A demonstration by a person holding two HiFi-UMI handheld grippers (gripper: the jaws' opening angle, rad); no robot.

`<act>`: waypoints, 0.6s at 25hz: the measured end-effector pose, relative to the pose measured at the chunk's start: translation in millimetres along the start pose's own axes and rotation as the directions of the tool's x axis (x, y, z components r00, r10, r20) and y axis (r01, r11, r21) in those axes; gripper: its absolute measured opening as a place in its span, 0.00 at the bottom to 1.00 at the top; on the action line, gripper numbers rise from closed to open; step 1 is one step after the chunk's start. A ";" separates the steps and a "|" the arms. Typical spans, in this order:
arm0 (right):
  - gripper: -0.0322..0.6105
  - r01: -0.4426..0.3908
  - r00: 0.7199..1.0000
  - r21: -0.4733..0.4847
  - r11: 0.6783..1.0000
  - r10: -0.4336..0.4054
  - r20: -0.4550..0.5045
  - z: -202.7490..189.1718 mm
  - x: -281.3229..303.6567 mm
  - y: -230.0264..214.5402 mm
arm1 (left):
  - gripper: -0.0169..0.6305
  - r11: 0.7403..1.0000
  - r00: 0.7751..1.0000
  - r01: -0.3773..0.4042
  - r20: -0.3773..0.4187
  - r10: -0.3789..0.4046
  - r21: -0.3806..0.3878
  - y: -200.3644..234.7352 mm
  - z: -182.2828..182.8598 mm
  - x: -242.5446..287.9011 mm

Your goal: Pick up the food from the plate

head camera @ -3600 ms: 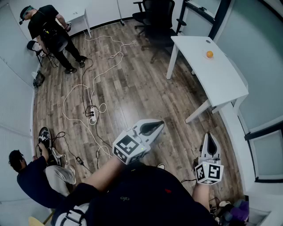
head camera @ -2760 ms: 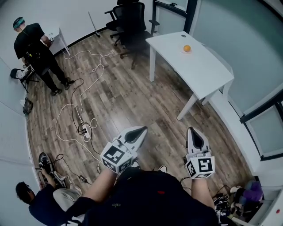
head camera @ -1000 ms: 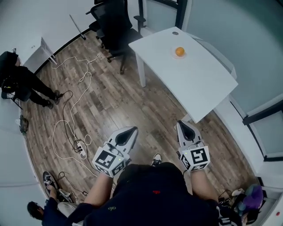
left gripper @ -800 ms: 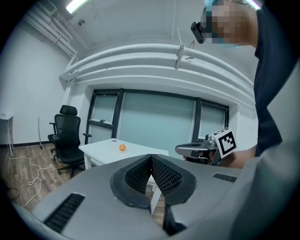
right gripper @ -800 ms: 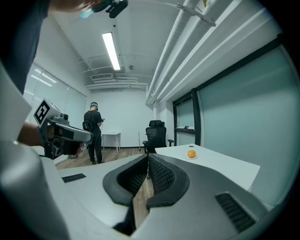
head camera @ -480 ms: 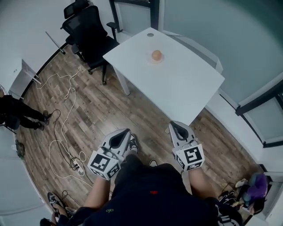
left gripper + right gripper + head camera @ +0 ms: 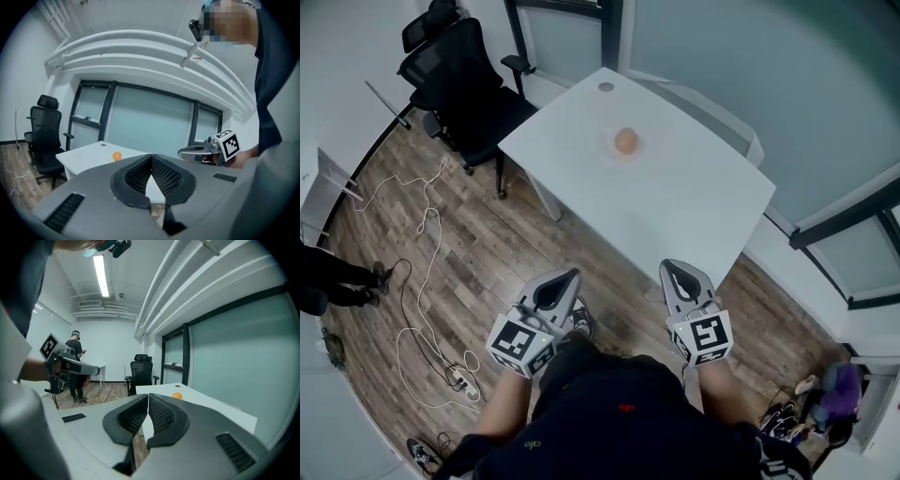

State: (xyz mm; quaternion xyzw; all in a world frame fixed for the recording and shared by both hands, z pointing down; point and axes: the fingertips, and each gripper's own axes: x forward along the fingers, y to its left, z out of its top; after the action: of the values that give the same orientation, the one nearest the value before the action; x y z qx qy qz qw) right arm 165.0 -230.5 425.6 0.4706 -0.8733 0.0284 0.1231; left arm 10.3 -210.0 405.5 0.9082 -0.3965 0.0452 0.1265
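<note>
On the table (image 7: pixel 694 211), orange food (image 7: pixel 626 141).

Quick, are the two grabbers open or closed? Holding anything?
Left gripper: closed, holding nothing.
Right gripper: closed, holding nothing.

Dark shirt (image 7: pixel 619 412); grey left gripper (image 7: pixel 571 275), right gripper (image 7: pixel 669 267)

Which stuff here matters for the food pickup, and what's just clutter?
Job: orange food, plate, white table, left tongs and right tongs, both shut and empty.
Clutter: black office chair, floor cables, power strip.
</note>
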 end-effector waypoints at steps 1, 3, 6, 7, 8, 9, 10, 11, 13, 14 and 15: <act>0.09 0.003 1.000 0.003 1.000 -0.003 -0.007 3.0 17.2 -0.7 | 0.06 1.000 1.000 0.003 -0.006 -0.003 -0.009 17.9 2.5 5.0; 0.09 0.011 1.000 0.010 1.000 -0.010 -0.022 9.4 51.6 -1.3 | 0.06 1.000 1.000 0.010 -0.018 -0.011 -0.027 54.0 8.7 14.3; 0.09 0.025 0.999 0.021 0.999 -0.024 -0.037 21.3 104.4 2.9 | 0.06 0.999 0.999 0.034 -0.026 -0.034 -0.009 110.1 21.0 22.5; 0.09 0.031 0.999 0.025 0.999 -0.030 -0.039 25.6 121.1 3.4 | 0.06 0.999 0.999 0.037 -0.029 -0.037 0.006 129.0 25.3 24.0; 0.09 0.039 0.998 0.028 0.999 -0.038 -0.040 29.9 136.0 2.1 | 0.06 0.999 0.999 0.037 -0.032 -0.036 0.018 147.1 29.7 25.7; 0.09 0.051 0.998 0.029 0.998 -0.050 -0.039 34.0 148.8 -1.1 | 0.06 0.999 0.999 0.034 -0.034 -0.034 0.023 164.1 34.0 27.8; 0.09 0.066 0.997 0.028 0.997 -0.065 -0.037 37.7 159.6 -5.3 | 0.06 0.999 0.999 0.032 -0.035 -0.031 0.022 180.0 37.9 30.3; 0.09 0.083 0.996 0.027 0.996 -0.082 -0.035 41.0 168.7 -9.7 | 0.06 0.999 0.999 0.030 -0.034 -0.030 0.019 194.4 41.4 32.9; 0.09 0.112 0.993 0.020 0.993 -0.111 -0.040 45.7 183.3 -17.6 | 0.06 0.999 0.999 0.030 -0.031 -0.030 0.013 217.3 46.3 38.2; 0.09 0.124 0.991 0.015 0.992 -0.123 -0.047 46.9 189.2 -21.5 | 0.06 0.999 0.999 0.033 -0.030 -0.033 0.009 224.8 47.4 41.5; 0.09 0.135 0.989 0.011 0.991 -0.134 -0.055 47.5 194.3 -25.8 | 0.06 0.999 0.999 0.039 -0.029 -0.039 0.002 229.8 47.7 45.3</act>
State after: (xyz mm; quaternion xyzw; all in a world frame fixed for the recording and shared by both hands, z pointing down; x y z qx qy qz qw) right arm 75.1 -411.0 424.9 0.5282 -0.8357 0.0392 0.1450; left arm -127.8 -405.0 412.3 0.9152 -0.3766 0.0563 0.1317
